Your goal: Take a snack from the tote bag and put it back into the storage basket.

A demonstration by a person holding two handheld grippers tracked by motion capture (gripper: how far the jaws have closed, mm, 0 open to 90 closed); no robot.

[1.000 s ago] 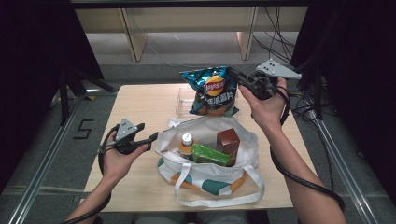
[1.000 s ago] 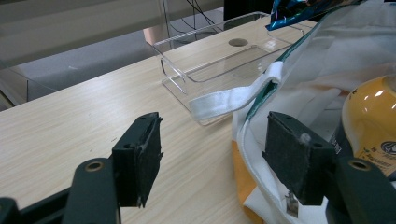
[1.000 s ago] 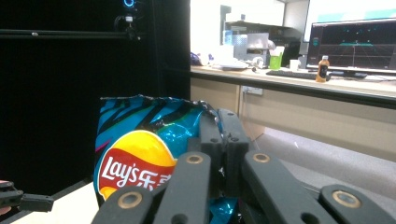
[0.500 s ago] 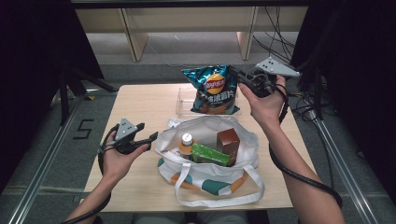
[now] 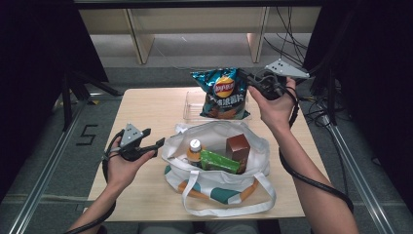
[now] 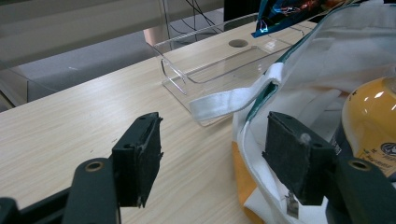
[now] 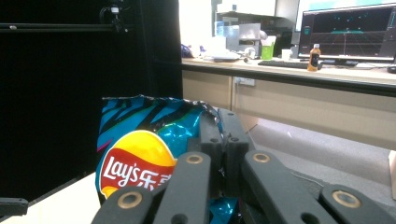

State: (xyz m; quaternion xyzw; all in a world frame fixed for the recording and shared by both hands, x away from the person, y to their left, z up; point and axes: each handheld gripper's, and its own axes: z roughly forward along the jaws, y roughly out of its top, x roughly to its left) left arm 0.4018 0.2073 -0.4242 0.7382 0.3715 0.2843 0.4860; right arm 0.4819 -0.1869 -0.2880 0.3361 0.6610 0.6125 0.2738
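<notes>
- Step in hand: packing the tote bag (image 5: 214, 183) at the table's near edge.
- Right gripper (image 5: 249, 80) is clenched on the chip bag (image 5: 224, 95), held above the clear tray (image 5: 195, 108) toward the far edge.
- Left gripper (image 5: 157, 145) is released, at the tote's rim.
- Next: lower the chips into the tote's mouth.

Bare pale wooden tabletop (image 5: 146, 107) at centre left of the high view — open passage there. Blocked at centre by a clear acrylic tray (image 5: 195, 105), with a blue crisp bag (image 5: 224, 92) hanging above it — below them, a white cloth tote bag (image 5: 214, 180) crowded with goods.
</notes>
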